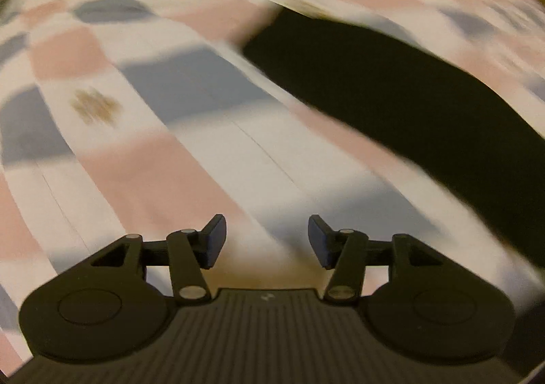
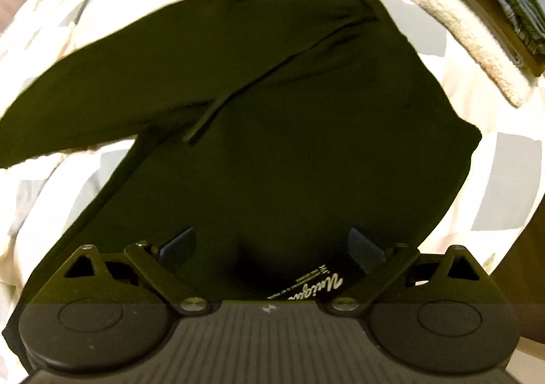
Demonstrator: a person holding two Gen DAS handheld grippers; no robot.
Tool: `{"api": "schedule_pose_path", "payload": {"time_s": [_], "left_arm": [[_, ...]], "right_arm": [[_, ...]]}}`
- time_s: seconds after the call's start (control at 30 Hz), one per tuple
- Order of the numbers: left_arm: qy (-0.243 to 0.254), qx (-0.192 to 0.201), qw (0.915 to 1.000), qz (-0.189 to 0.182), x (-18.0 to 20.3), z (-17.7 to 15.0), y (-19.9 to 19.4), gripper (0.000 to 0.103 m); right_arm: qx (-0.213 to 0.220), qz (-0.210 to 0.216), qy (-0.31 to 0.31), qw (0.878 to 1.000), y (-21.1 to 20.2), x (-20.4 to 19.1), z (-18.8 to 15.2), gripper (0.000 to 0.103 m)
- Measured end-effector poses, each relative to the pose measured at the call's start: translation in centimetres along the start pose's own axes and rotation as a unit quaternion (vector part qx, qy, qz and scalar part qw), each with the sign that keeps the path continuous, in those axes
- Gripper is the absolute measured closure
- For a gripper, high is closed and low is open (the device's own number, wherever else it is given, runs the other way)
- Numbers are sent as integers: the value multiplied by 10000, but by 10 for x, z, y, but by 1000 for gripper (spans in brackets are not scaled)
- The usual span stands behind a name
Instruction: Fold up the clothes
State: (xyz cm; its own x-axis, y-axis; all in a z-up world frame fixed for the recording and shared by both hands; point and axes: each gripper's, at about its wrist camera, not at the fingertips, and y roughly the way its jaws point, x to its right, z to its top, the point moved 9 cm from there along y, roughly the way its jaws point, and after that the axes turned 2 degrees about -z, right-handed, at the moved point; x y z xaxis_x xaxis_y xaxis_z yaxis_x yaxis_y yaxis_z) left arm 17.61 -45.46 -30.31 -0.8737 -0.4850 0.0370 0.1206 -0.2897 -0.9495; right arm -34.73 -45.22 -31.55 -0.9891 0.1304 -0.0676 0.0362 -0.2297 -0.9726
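A dark green-black pair of pants [image 2: 289, 132] lies spread on the checked bedspread [image 2: 504, 179], with its drawstring waistband at the top and one leg stretching to the left. White lettering [image 2: 316, 285] shows on the cloth near the camera. My right gripper [image 2: 272, 247] hovers open just over the near part of the pants, nothing between its fingers. In the left wrist view my left gripper [image 1: 267, 241] is open above the bedspread [image 1: 153, 152], and a dark pant leg [image 1: 391, 91] runs diagonally at the upper right, apart from the fingers. That view is blurred.
A stack of folded clothes [image 2: 490, 5], cream fleece under olive and blue-grey pieces, sits at the upper right of the bed. The pink, grey and white checked bedspread covers the rest of both views.
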Motion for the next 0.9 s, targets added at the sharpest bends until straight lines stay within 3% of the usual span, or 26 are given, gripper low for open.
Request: {"api": "schedule_pose_path", "payload": {"time_s": [0.17,0.37,0.47,0.53,0.63,0.77,0.9], "left_arm": [[237,-387,9935,-1043,88,-96,-59,52],[797,-246,9841,-1565,168,-123,-105,52],[1159,-42,9785,-1708,208,-119,-118,52],[1089,63,9780,-1779,229,-119,-125,52],[794,187,9789,-1872,254,-121,-133,51],[269,212,9896,-1394,276,-135,-122,51],[-38,125,9918,-1270,306,-143,-113,51]], "right_arm": [[434,229,-488,9976,-18,10,5,17],[918,478,-462,9936,-49,52,10,35],[1088,622,-384,9914,-54,86,16,59],[998,736,-339,9917,-48,109,24,82],[990,876,-361,9906,-36,140,51,84],[922,1159,-468,9879,-6,163,117,78],[1235,1378,-838,9791,14,159,194,73]]}}
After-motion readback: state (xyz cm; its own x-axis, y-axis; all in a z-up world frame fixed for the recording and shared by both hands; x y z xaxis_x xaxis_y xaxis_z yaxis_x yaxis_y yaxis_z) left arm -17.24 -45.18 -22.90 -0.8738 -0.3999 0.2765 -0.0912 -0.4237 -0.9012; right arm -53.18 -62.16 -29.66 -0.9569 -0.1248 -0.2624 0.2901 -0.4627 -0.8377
